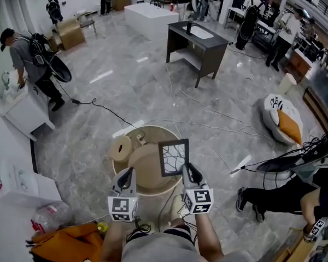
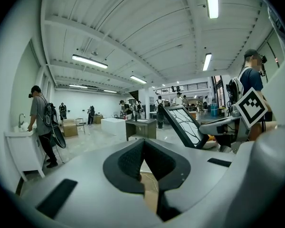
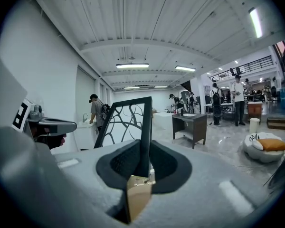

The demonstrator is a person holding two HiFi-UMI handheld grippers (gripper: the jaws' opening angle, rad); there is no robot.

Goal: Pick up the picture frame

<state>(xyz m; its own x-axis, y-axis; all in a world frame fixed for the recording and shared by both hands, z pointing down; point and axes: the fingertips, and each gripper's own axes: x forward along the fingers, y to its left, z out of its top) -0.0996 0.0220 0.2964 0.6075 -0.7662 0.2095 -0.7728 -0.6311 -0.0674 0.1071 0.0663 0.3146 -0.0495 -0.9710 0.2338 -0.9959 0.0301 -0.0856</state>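
The black picture frame (image 1: 174,157) with a branch pattern hangs upright above the round beige table (image 1: 169,189). My right gripper (image 1: 186,168) is shut on the frame's right edge. In the right gripper view the frame (image 3: 128,120) stands between the pads, and a tan piece (image 3: 137,196) pokes out below them. My left gripper (image 1: 130,172) hovers to the frame's left, apart from it, its pads together on nothing. The left gripper view shows its closed pads (image 2: 154,161), with the frame (image 2: 183,125) and the right gripper (image 2: 223,126) off to the right.
A beige roll (image 1: 120,147) lies on the table's left side. Cables trail over the grey floor (image 1: 153,86). A dark desk (image 1: 199,42) stands ahead, a white cabinet (image 1: 27,113) at left, a cushion seat (image 1: 283,120) at right. An orange bag (image 1: 65,243) lies near my feet.
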